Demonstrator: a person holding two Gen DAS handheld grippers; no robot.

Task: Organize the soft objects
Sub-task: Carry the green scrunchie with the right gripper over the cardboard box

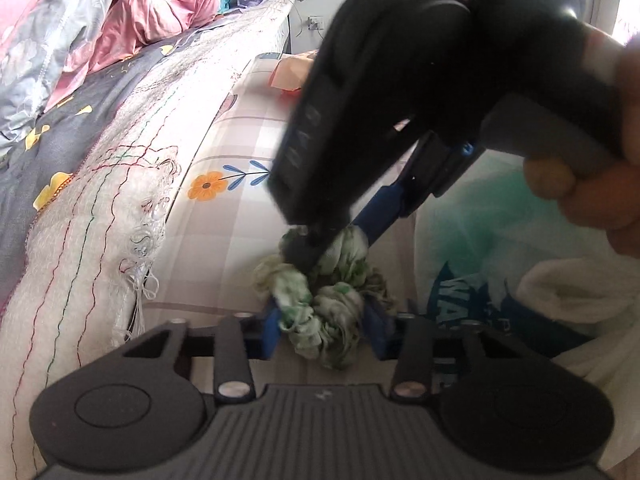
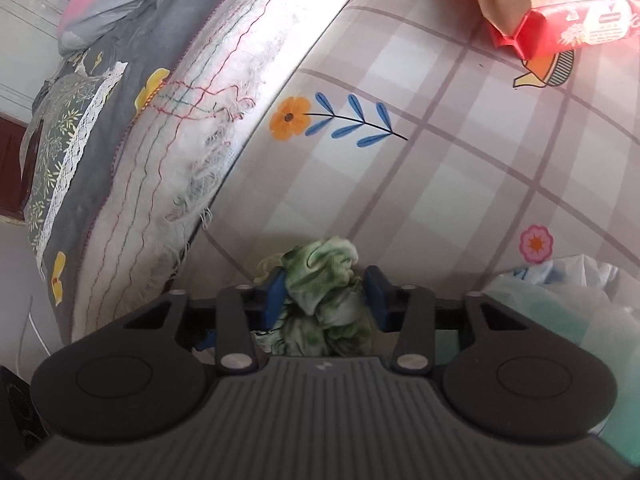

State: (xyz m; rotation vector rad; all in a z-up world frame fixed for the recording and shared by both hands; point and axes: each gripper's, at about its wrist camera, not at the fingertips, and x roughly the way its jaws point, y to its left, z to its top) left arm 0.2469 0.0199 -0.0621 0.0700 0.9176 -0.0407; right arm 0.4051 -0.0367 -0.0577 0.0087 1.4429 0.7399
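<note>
Bedding lay heaped at far left, one frayed mattress edge point(image 1: 100, 216) beside it. You had one green-and-white cloth point(image 1: 328, 308) bunched on the checked sheet point(image 2: 460, 184), near that edge. Your left gripper point(image 1: 324, 328) was clamped narrowly on its near folds, and your right gripper point(image 2: 326, 296) pinched the far folds, probably to lift it as one bundle. Two claws, one cloth. One red wipes packet point(image 2: 560, 12) and one plastic bag point(image 1: 480, 264) sat rightward.

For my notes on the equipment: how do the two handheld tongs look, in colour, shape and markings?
Both tongs have blue fingers on black linkages with silver rivets, behind a grey ribbed plate flanked by two round black discs. The right tongs have a bulky black body with a white label near the top.
</note>
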